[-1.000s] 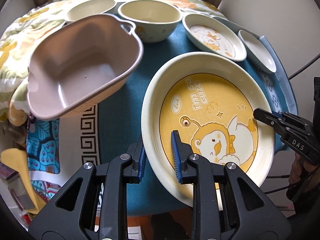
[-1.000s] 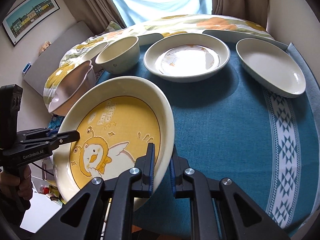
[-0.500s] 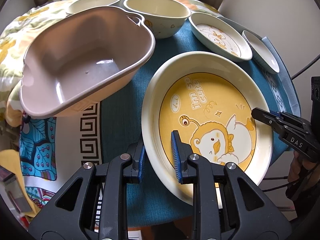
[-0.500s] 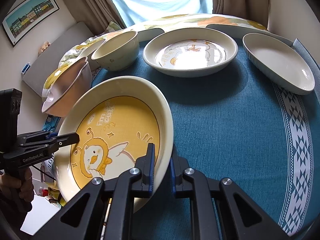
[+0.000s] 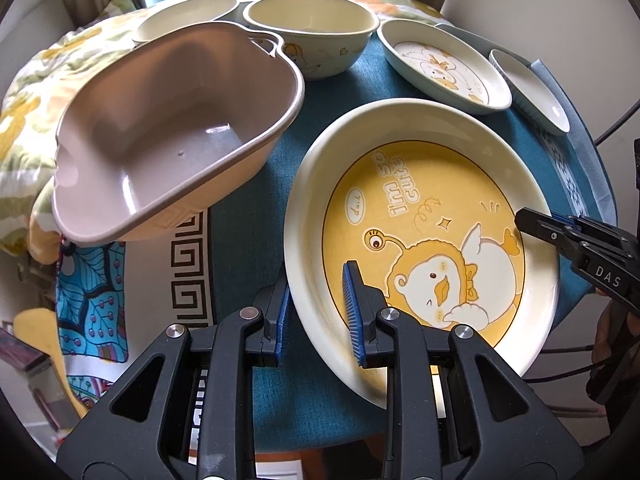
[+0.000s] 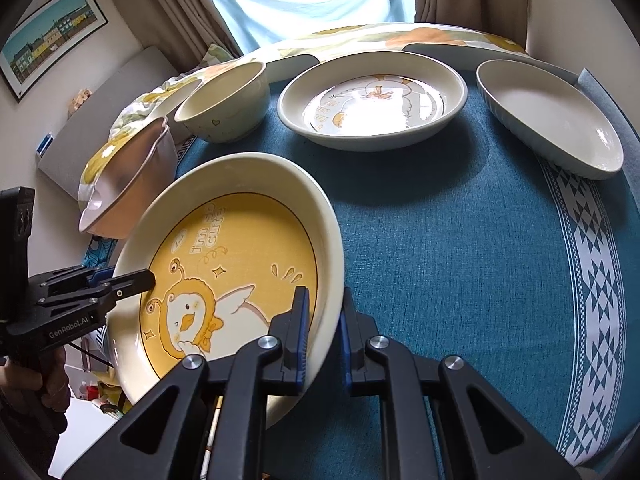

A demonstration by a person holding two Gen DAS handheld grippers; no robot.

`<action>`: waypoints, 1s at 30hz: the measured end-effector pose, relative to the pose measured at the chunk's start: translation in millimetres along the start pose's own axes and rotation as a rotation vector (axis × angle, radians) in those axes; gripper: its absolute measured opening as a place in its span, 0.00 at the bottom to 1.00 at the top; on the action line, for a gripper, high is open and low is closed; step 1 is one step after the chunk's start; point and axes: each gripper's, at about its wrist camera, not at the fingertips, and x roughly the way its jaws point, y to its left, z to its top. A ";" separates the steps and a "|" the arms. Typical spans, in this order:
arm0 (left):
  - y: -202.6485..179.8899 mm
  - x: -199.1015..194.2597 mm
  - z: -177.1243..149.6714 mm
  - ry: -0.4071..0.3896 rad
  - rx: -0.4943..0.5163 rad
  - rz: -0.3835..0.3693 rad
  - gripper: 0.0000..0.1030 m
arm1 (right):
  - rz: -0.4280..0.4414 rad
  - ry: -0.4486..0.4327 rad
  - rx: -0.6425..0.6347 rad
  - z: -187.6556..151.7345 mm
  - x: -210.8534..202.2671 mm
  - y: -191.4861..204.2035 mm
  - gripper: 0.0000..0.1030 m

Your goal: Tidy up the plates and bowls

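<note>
plate (image 5: 420, 216) | cream rim, yellow cartoon duck centre | tilted, glossy

Black grippers (image 5: 316, 320) with blue ribbed pads (image 5: 352, 312), silver screws (image 5: 248, 313), white "DAS", "GenRobot.AI" lettering.

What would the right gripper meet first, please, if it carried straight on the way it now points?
Probably the blue tablecloth. The right gripper is shut on the rim of the yellow cartoon plate and points down at bare cloth, short of the white duck plate. Depth is uncertain through the fisheye.
</note>
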 end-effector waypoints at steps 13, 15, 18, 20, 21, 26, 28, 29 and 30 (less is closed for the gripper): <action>-14.4 -9.5 -1.9 -0.052 0.039 0.105 0.87 | 0.022 -0.016 0.015 -1.8 -9.0 -3.7 0.55; -18.0 -9.7 -1.2 -0.039 0.045 0.104 0.87 | 0.022 -0.019 0.014 -1.7 -11.3 -3.6 0.55; -24.6 -15.8 -0.8 -0.031 0.059 0.109 0.87 | 0.011 -0.022 0.009 -0.7 -18.6 -3.6 0.55; -30.5 -27.1 0.5 -0.038 0.058 0.113 0.87 | 0.004 -0.025 0.002 2.3 -28.3 -2.7 0.55; -32.4 -36.9 1.4 -0.046 0.055 0.110 0.87 | -0.002 -0.032 0.000 4.6 -37.8 -1.5 0.55; -47.0 -114.3 15.3 -0.190 0.048 0.082 0.87 | -0.011 -0.101 -0.002 18.7 -93.7 2.1 0.82; -54.2 -146.3 27.8 -0.288 0.059 0.060 0.92 | -0.040 -0.154 -0.007 24.3 -119.6 2.6 0.90; -58.5 -158.4 35.1 -0.334 0.069 0.042 1.00 | -0.059 -0.189 -0.009 27.6 -133.5 1.0 0.91; -62.1 -166.7 43.6 -0.377 0.082 0.013 1.00 | -0.079 -0.218 -0.006 30.2 -143.5 -1.6 0.91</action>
